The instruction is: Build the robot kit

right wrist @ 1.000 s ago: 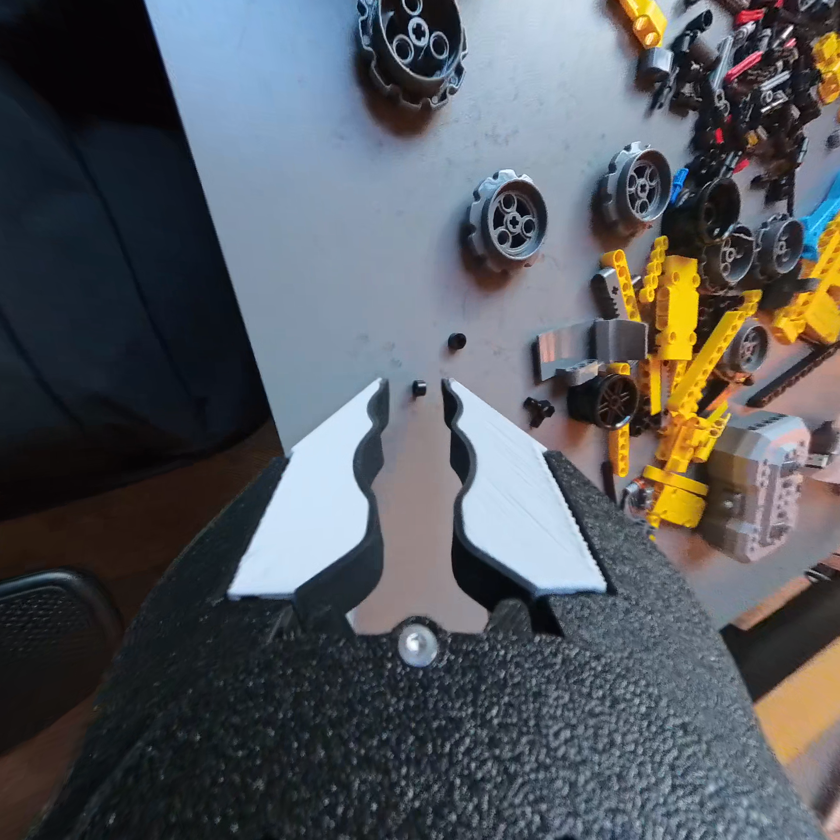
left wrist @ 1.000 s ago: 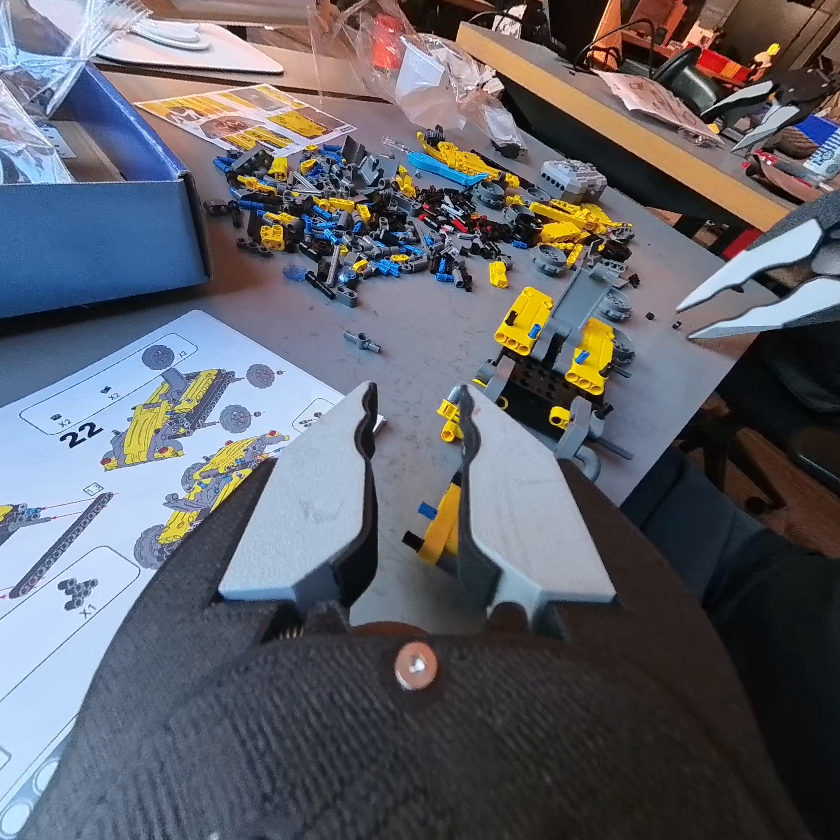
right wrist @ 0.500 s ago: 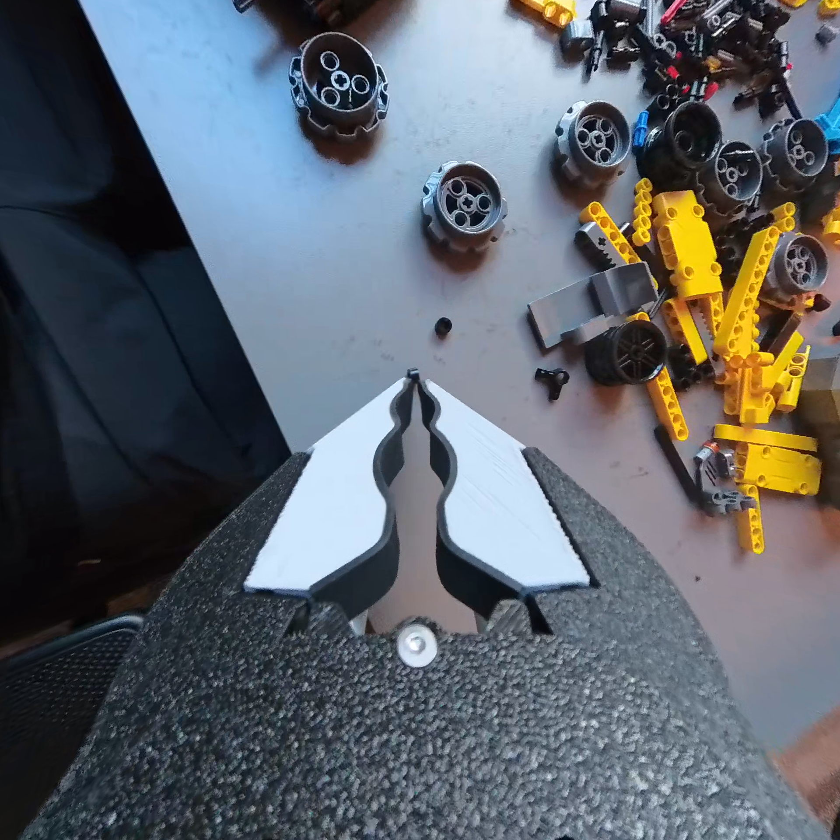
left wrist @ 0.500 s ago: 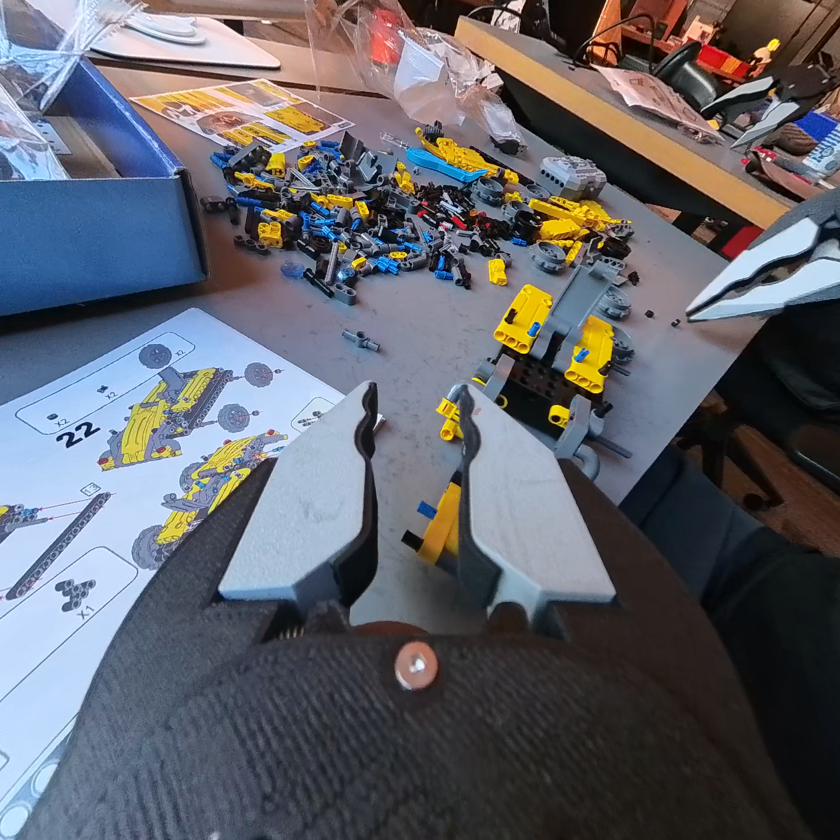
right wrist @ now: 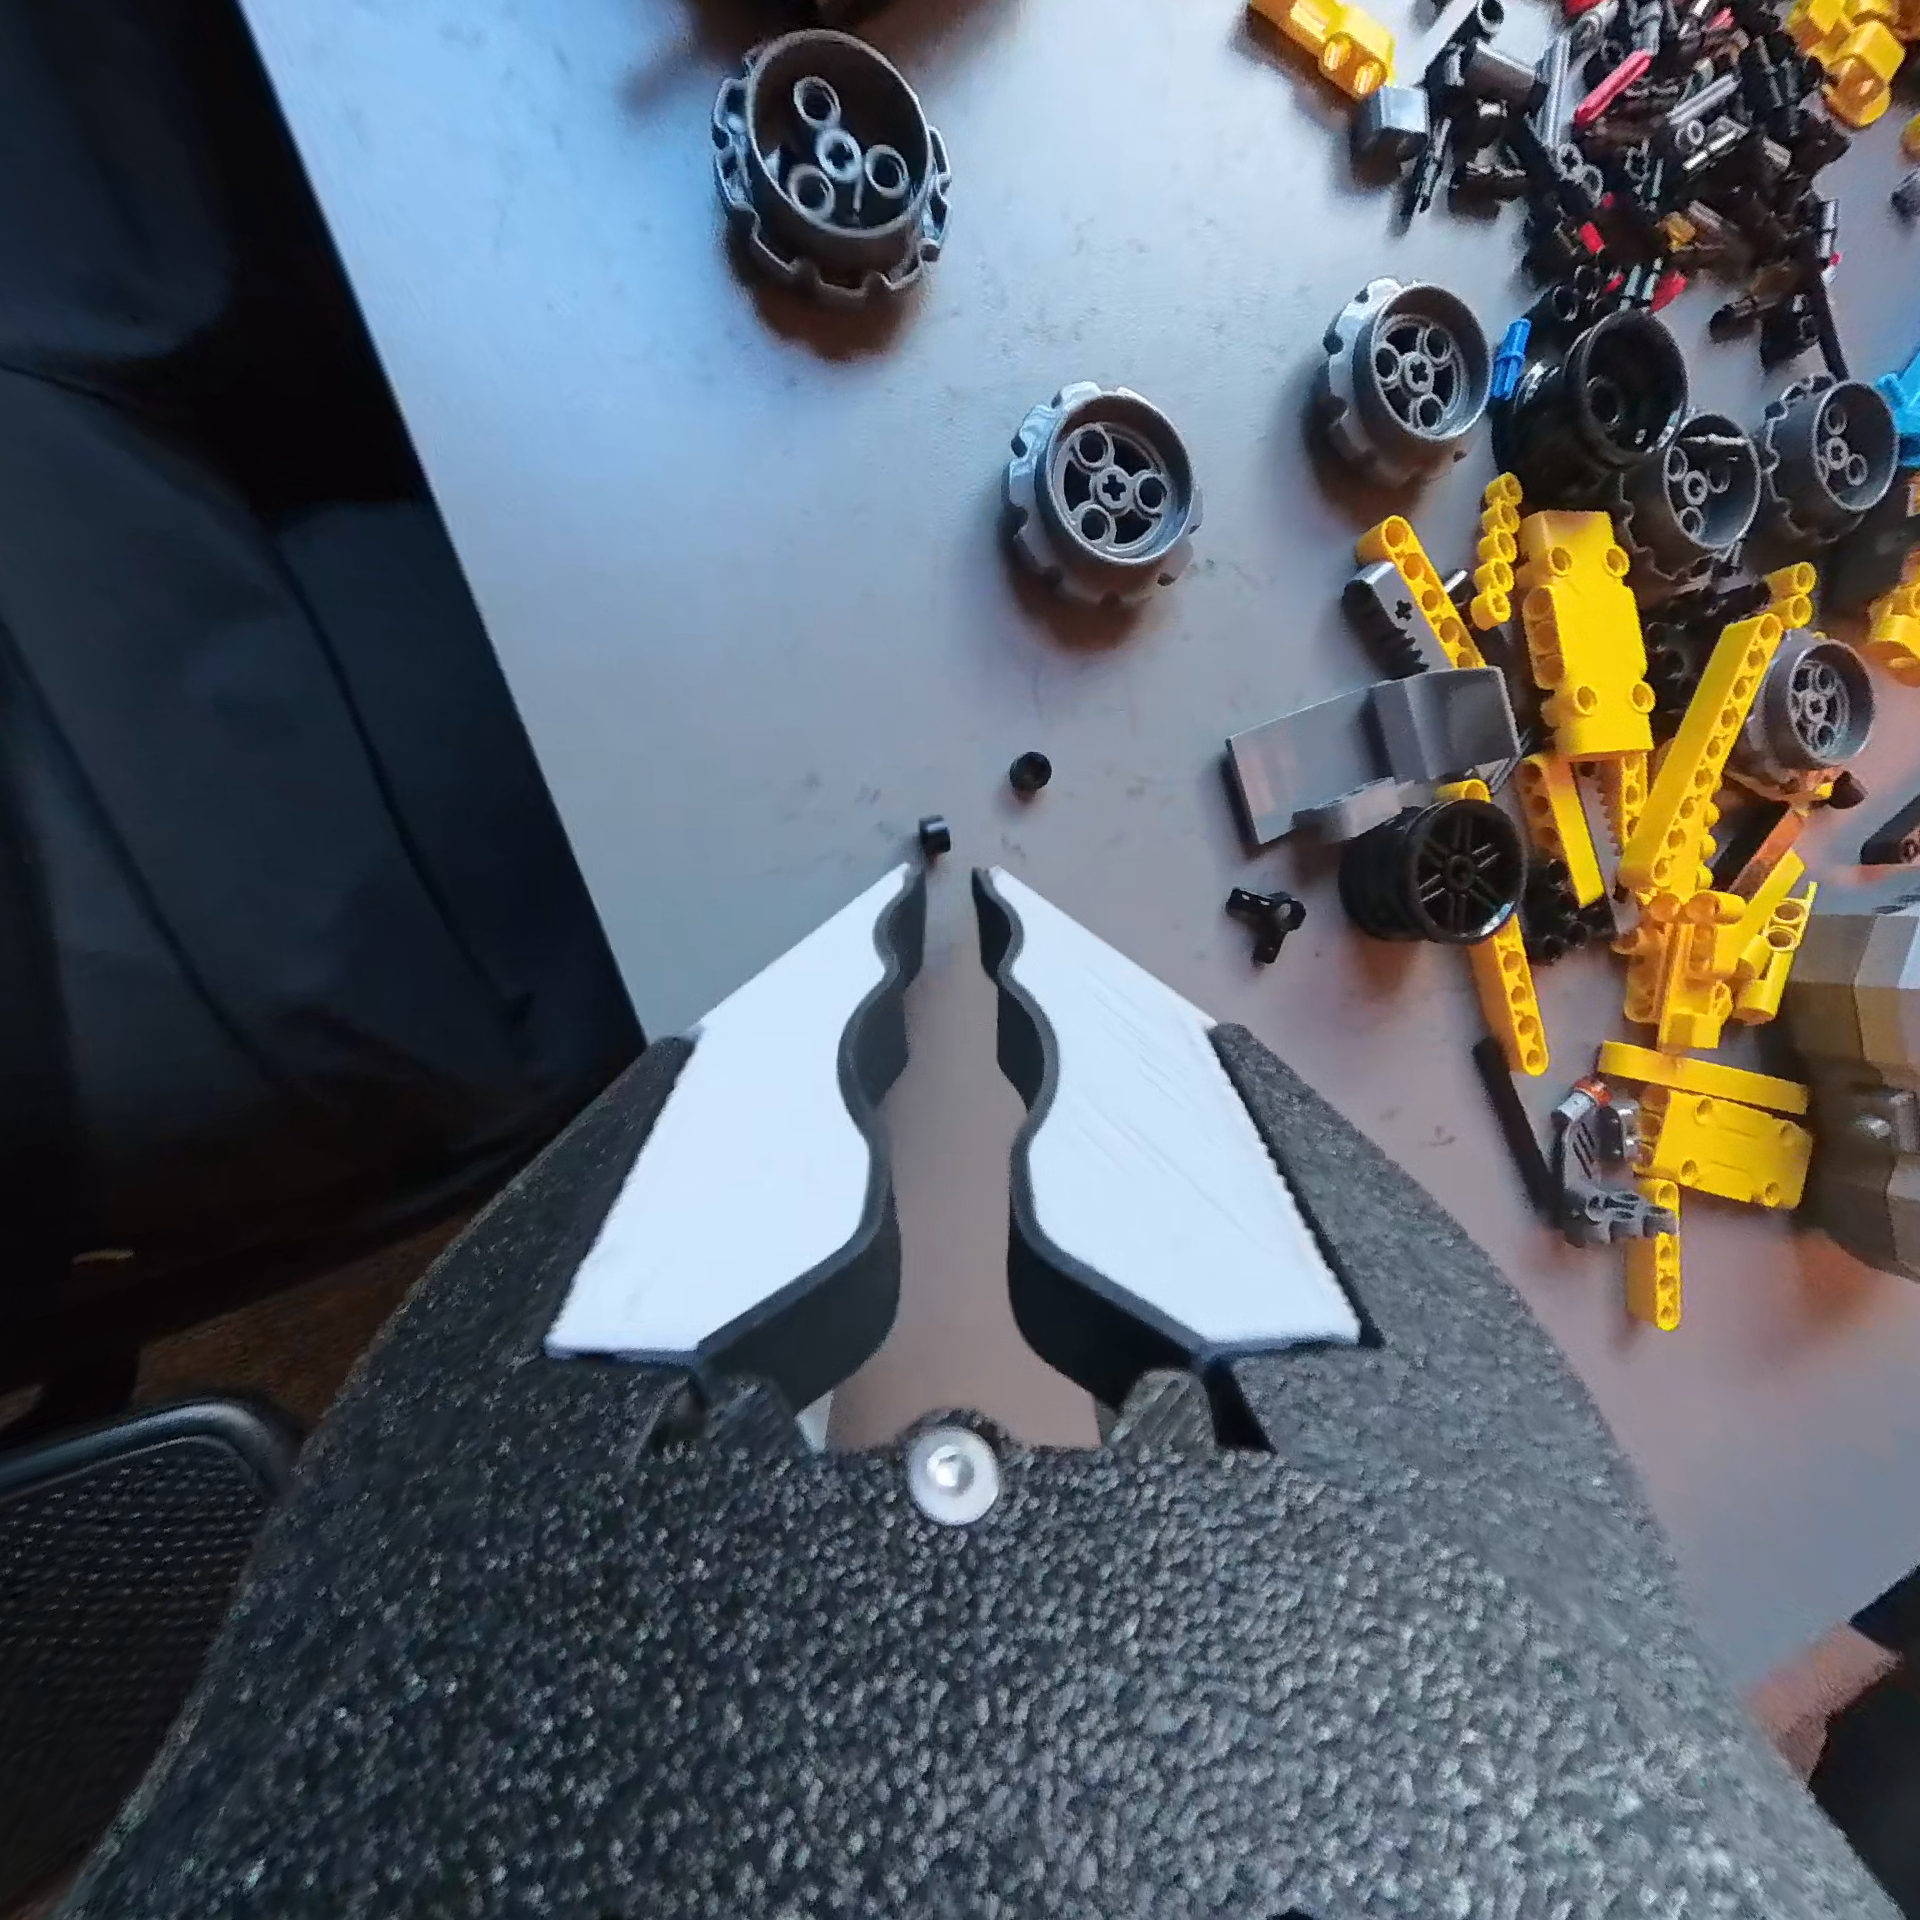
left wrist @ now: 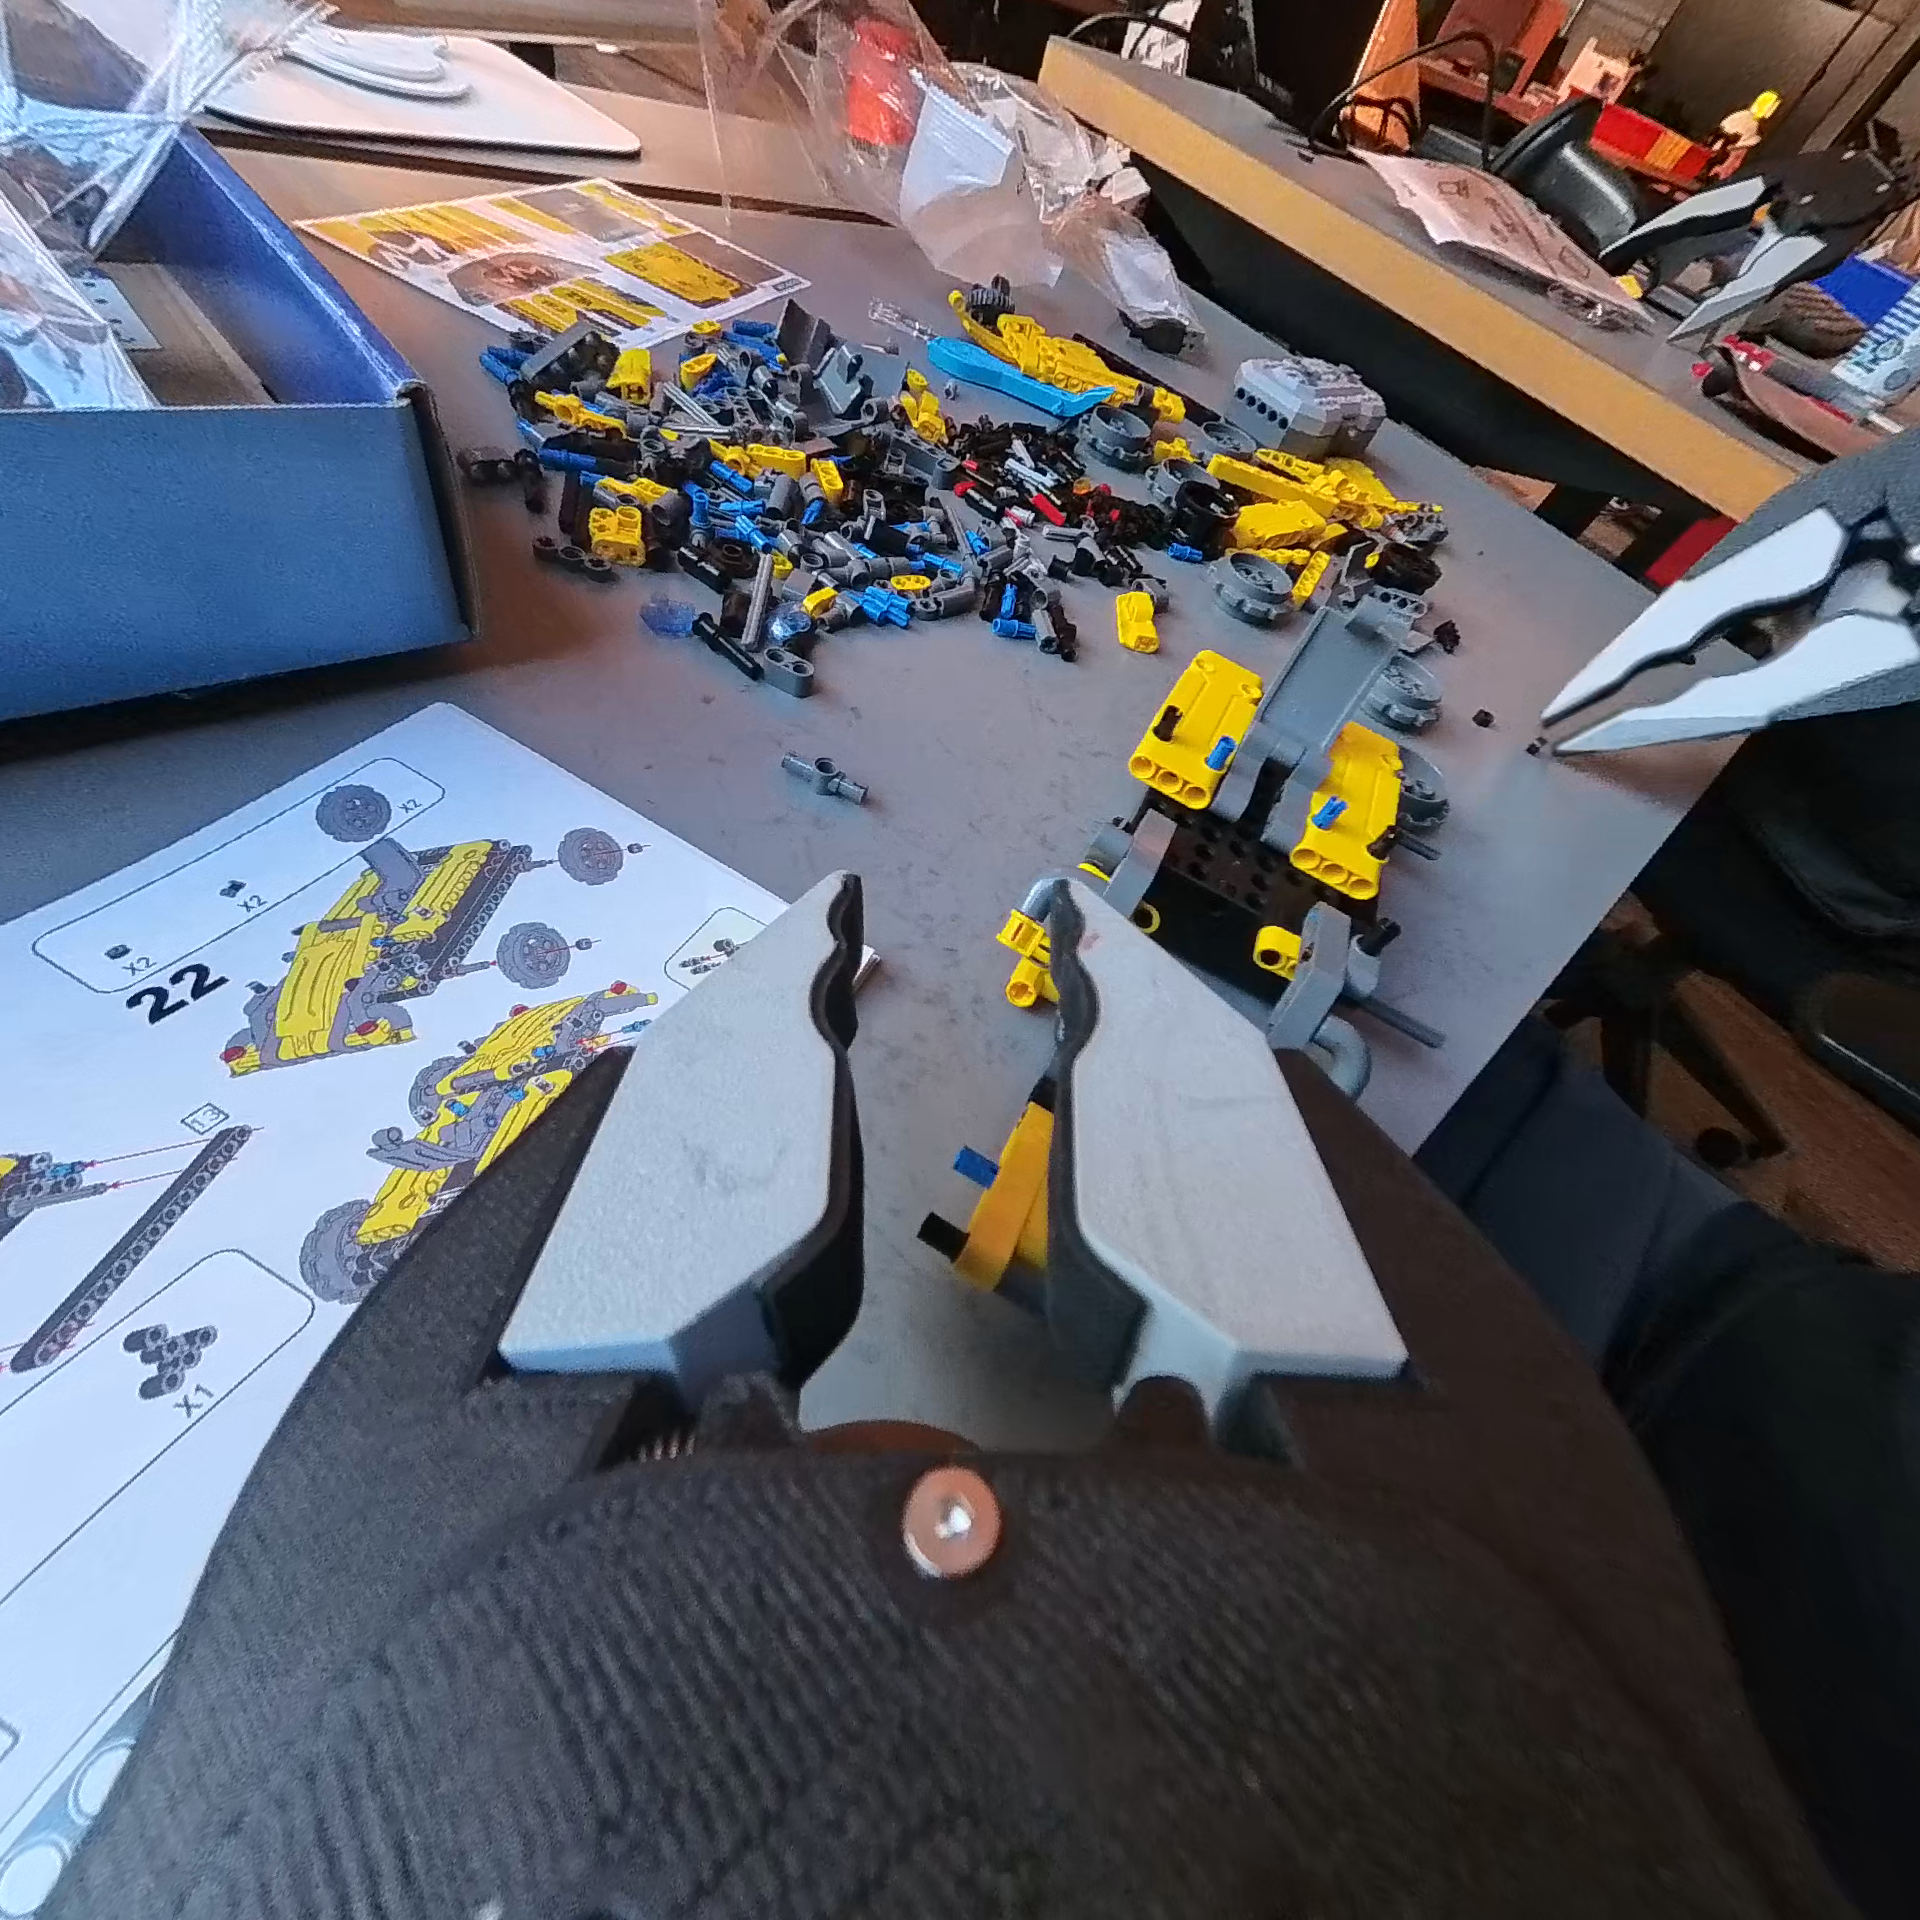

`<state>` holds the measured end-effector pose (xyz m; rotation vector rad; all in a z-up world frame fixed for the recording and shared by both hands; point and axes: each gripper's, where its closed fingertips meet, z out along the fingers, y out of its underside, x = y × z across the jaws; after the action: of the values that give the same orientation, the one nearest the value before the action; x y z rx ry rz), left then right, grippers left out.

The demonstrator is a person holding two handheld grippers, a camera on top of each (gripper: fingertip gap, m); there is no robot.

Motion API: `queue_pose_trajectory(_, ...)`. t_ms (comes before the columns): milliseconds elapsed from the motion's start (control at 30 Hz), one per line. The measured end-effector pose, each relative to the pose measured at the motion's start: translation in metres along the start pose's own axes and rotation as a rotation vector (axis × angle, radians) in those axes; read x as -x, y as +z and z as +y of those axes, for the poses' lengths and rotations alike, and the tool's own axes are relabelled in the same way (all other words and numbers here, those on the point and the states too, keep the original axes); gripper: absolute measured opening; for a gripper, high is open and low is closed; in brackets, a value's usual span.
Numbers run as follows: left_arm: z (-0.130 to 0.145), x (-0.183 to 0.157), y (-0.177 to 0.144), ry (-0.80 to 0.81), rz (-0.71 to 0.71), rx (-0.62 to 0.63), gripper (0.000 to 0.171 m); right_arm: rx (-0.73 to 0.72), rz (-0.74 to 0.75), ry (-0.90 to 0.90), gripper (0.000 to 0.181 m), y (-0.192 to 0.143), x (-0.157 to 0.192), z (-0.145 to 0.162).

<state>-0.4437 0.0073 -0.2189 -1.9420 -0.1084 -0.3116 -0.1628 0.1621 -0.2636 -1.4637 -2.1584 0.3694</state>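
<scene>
My left gripper (left wrist: 956, 904) is open and empty, low over the grey table (left wrist: 935, 748). A half-built yellow, black and grey model (left wrist: 1262, 821) lies just to its right, partly under the right finger. My right gripper (right wrist: 948, 878) is open by a narrow gap near the table's edge. A tiny black bush (right wrist: 935, 834) lies just beyond its left fingertip (right wrist: 909, 883), outside the pads. A second black bush (right wrist: 1030, 771) lies a little farther on. The right gripper also shows in the left wrist view (left wrist: 1553, 732), with the bush (left wrist: 1536, 744) at its tips.
An open instruction booklet (left wrist: 260, 987) and a blue box (left wrist: 208, 520) lie to the left. A pile of small parts (left wrist: 883, 499) lies behind. Grey wheels (right wrist: 1101, 494) (right wrist: 831, 166), a black tyre (right wrist: 1434, 857), a grey panel (right wrist: 1371, 748) and yellow beams (right wrist: 1704, 748) lie right of the right gripper. The table edge (right wrist: 499, 665) is at its left. My right fingertips sit around 35 cm from my left ones.
The right pads came together on the tiny black bush, then parted again. The bush has left the grasp and lies by the left tip. The left gripper has not moved.
</scene>
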Motion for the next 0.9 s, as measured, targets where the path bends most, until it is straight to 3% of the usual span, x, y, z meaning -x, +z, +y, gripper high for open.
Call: queue_pose_trajectory(900, 0.0, -0.0003, -0.0001, 0.0, 0.003, 0.001, 0.032, -0.009, -0.01, -0.034, 0.01, 0.005, 0.0027, -0.0097)
